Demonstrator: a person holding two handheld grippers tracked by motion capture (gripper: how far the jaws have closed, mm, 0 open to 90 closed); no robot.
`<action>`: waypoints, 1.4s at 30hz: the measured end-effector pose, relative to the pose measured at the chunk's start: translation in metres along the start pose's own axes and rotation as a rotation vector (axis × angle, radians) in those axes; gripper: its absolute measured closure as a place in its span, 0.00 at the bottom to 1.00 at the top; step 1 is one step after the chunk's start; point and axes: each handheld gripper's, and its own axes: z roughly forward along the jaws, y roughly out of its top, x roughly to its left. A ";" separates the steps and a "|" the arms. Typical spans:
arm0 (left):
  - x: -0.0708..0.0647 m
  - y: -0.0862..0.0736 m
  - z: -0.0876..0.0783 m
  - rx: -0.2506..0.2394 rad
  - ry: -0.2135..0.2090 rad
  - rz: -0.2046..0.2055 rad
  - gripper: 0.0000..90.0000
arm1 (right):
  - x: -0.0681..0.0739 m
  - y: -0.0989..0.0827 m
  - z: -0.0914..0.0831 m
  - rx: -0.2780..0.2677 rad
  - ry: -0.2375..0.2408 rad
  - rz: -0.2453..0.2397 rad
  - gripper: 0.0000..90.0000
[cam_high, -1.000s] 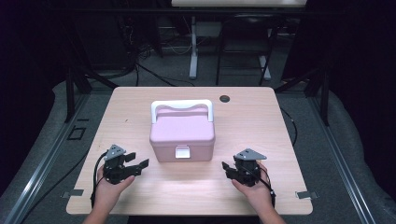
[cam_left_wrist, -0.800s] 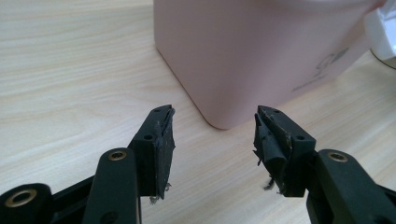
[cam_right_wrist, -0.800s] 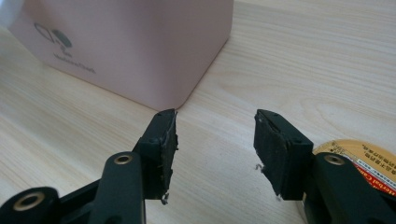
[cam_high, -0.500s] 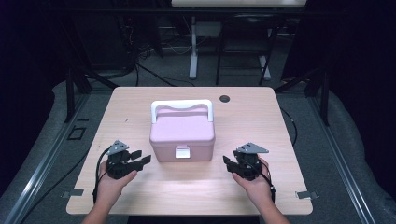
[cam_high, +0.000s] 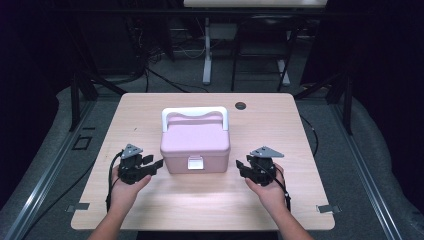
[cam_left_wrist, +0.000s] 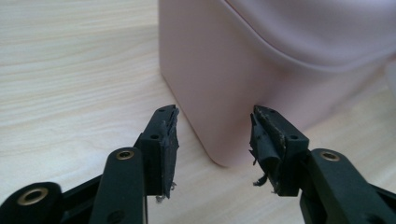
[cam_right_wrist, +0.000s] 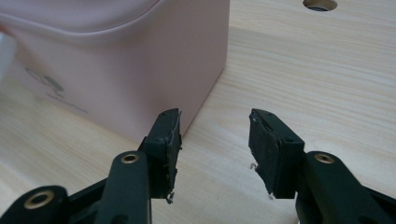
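Note:
A pink lidded box with a white handle and a white front latch stands mid-table. My left gripper is at its front left corner, open, its jaws having just been closing. In the left gripper view the gripper faces the box corner, which stands just ahead of the gap, and no pad touches it. My right gripper is off the front right corner, open, its jaws also just closing. In the right gripper view the gripper has only table between its pads, with the box beside one jaw.
The light wooden table has a round cable hole behind the box, and the same cable hole appears in the right gripper view. A hand holds each gripper from the near edge. Dark floor, cables and stands surround the table.
Both hands have moved away from the near edge, closer to the box's front corners. The jaws of both grippers stand narrower than before. The box has not moved.

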 end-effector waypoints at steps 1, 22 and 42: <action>0.001 0.001 0.000 -0.001 0.003 -0.004 0.59 | -0.001 0.001 0.002 0.012 -0.002 0.002 0.61; 0.017 0.008 0.011 -0.023 0.061 -0.036 0.99 | 0.000 0.020 0.026 -0.002 -0.018 0.001 0.84; 0.005 0.007 0.017 -0.022 0.013 -0.001 0.99 | 0.005 0.026 0.036 -0.015 0.000 -0.006 0.96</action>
